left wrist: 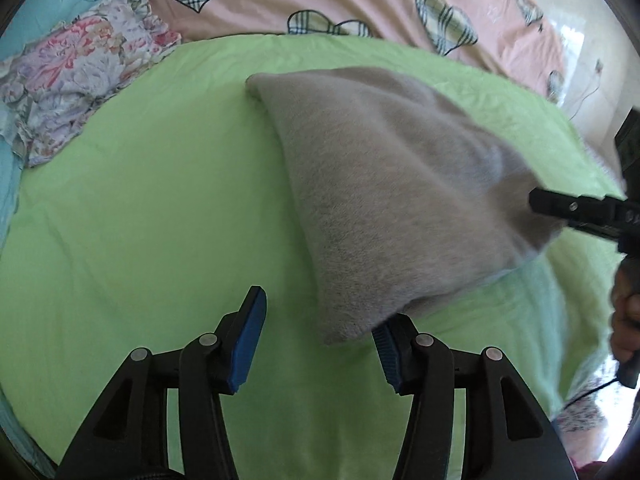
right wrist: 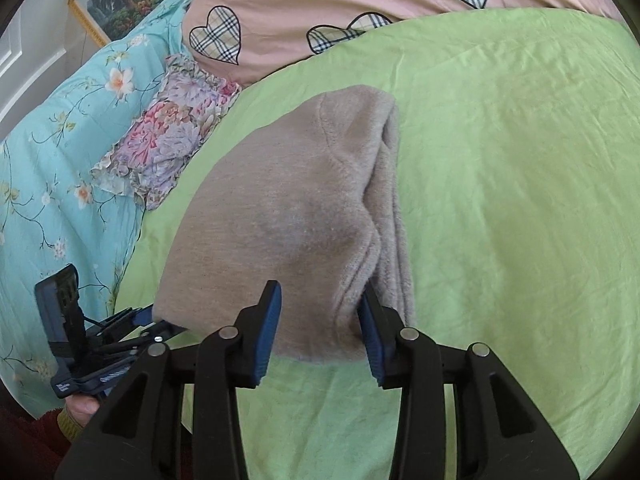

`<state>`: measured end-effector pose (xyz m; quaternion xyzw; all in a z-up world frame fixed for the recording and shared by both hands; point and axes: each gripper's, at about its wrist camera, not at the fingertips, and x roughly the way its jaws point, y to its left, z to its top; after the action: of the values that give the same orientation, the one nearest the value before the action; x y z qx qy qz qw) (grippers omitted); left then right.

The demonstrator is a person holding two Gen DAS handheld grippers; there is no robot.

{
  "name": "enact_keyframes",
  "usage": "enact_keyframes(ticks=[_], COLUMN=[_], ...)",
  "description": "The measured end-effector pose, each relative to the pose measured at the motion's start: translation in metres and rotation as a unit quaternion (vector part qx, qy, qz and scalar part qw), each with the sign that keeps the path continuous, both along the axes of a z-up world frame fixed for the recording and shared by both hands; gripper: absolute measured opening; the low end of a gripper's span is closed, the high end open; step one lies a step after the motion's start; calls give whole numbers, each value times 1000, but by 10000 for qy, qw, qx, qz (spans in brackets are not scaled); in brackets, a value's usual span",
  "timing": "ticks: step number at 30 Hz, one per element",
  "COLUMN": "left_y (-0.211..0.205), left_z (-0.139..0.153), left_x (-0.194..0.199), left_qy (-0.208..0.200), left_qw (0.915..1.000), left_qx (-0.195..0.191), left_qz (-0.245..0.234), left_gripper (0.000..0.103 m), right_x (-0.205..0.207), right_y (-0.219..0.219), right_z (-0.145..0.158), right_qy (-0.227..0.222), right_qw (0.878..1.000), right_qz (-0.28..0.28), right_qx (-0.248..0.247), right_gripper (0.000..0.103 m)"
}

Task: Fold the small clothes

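Beige fleece garment sits folded on the green sheet. Left tongs gape open, empty, at its near corner. Right tongs angle down half-open, straddling its near edge without pinching; a snagged pad could probably drag the fold loose.

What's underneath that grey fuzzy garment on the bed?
The grey garment lies folded on the green sheet, which shows all around it. Whatever sits directly beneath its folded layers is covered.
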<state>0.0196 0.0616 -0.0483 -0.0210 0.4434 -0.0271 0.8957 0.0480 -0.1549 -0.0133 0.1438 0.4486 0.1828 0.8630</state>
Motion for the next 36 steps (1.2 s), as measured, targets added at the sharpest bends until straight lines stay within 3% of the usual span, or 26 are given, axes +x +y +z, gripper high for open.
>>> enact_keyframes(ticks=[2, 5, 7, 11, 13, 16, 18, 20, 28, 34, 36], left_y=[-2, 12, 20, 8, 6, 8, 7, 6, 21, 21, 24], left_z=[-1, 2, 5, 8, 1, -4, -2, -4, -9, -1, 4], left_x=[-4, -4, -6, -9, -9, -10, -10, -10, -4, -18, -28], left_qy=[-39, 2, 16, 34, 245, 392, 426, 480, 581, 610, 537], left_qw=[10000, 9986, 9955, 9970, 9964, 9943, 9943, 9941, 9898, 9926, 9921], left_qx=[34, -397, -831, -610, -645, -822, -818, -808, -1175, -1042, -1134], left_qz=[81, 341, 452, 468, 502, 546, 534, 539, 551, 126, -31], left_gripper=[52, 39, 26, 10, 9, 9, 9, 9, 11, 14, 14], right_x=[2, 3, 2, -9, -9, -3, 0, 0, 4, -3, -5], right_y=[2, -1, -7, -15, -14, -13, -20, -24, -29, -34, -40], right_z=[-7, -11, -5, 29, 31, 4, -21, -29, -27, -26, -22], right_qy=[97, 187, 162, -369, -423, -175, 67, 0, 115, 172, 289], right_qw=[9999, 9998, 9996, 9988, 9990, 9950, 9945, 9942, 9949, 9953, 9951], right_qz=[-13, -106, -132, -55, 45, 68, 3, -44, -103, -194, -270], right_qx=[-23, -2, 200, 320, -139, -976, -1049, -1077, -993, -934, -907], right_gripper=[38, 12, 8, 7, 7, 7, 7, 7, 9, 12, 21])
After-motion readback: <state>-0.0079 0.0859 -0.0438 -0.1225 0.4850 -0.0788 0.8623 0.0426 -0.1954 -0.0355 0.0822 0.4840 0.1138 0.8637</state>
